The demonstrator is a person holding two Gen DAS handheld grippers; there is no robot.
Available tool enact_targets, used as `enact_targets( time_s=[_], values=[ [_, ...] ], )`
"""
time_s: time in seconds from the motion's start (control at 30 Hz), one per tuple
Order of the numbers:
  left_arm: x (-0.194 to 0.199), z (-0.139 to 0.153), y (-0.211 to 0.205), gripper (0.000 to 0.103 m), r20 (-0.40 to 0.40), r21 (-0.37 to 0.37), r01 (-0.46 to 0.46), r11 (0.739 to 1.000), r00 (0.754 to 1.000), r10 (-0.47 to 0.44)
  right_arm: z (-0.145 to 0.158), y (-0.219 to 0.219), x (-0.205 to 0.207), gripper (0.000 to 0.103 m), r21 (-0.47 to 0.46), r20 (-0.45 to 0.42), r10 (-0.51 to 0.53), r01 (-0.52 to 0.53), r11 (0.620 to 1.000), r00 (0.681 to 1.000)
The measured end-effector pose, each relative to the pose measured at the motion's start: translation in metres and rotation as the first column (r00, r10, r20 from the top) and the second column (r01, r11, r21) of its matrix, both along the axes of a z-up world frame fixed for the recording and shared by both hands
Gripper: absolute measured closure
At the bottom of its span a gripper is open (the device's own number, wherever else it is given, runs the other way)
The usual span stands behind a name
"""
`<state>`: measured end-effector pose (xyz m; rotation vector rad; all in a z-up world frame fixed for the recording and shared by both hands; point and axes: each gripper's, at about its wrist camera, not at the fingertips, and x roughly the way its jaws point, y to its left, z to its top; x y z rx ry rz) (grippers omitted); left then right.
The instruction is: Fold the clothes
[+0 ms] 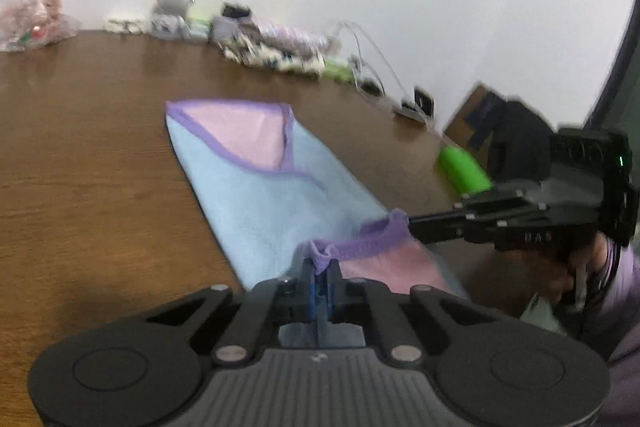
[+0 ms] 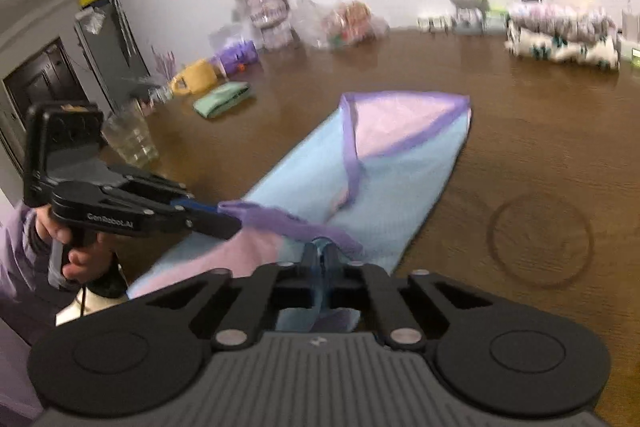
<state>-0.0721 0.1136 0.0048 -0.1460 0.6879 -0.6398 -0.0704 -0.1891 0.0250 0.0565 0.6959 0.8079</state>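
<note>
**Both grippers on the purple hem**

We held the left gripper [image 1: 320,267] and right gripper [image 2: 322,251] clamped on the cloth's [image 1: 260,187] purple near hem [image 1: 372,239], lifted. Its far end lay on the wooden table [image 1: 80,147]; bare wood stretched toward nine o'clock, clutter lined twelve.

soft matt fleece cloth [image 1: 256,183] on a smooth, faintly glossy wood table [image 1: 92,131], matt black plastic gripper [image 1: 320,269]

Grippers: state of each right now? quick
Left gripper: shut on the purple hem of the cloth, near end lifted.
Right gripper: shut on the same purple hem, further along that edge.
</note>
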Motion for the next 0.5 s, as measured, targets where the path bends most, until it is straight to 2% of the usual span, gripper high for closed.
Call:
enact_targets(
  time_s=[0.07,0.13,0.2,0.23,0.3,0.37,0.47,0.5],
  values=[
    [0.003,0.008,0.001,0.1,0.029,-0.015,-0.026,1.0,0.999,0.026,0.008,0.002,0.002,0.101,0.009,0.036,-0.014,0.013,1.0,0.999],
    [0.005,0.007,-0.002,0.099,0.049,0.039,-0.052,0.998,0.998,0.05,0.01,0.007,0.009,0.101,-0.011,0.063,-0.035,0.036,0.999,0.997],
    [0.008,0.0,-0.007,0.097,0.036,0.083,-0.069,0.994,0.997,0.066,0.0,0.02,0.015,0.098,-0.123,0.087,-0.072,0.082,0.989,0.994],
    [0.01,-0.005,-0.01,0.093,0.026,0.103,-0.076,0.992,0.997,0.074,-0.003,0.025,0.015,0.094,-0.169,0.107,-0.079,0.096,0.981,0.991],
    [-0.004,-0.001,-0.005,0.086,0.069,0.112,-0.053,0.992,0.997,0.045,-0.006,0.032,0.007,0.09,-0.233,0.16,-0.073,0.109,0.966,0.984],
    [-0.021,0.007,0.001,0.073,0.126,0.115,-0.02,0.993,0.992,0.005,0.004,0.025,-0.009,0.085,-0.202,0.21,-0.034,0.078,0.976,0.977],
    [-0.047,0.018,0.01,0.067,0.21,0.125,0.028,0.992,0.976,-0.054,0.023,0.007,-0.039,0.067,-0.154,0.286,0.091,-0.048,0.987,0.954],
    [-0.056,0.022,0.013,0.066,0.238,0.129,0.044,0.991,0.969,-0.074,0.025,0.006,-0.05,0.049,-0.176,0.3,0.158,-0.108,0.978,0.941]
  ],
)
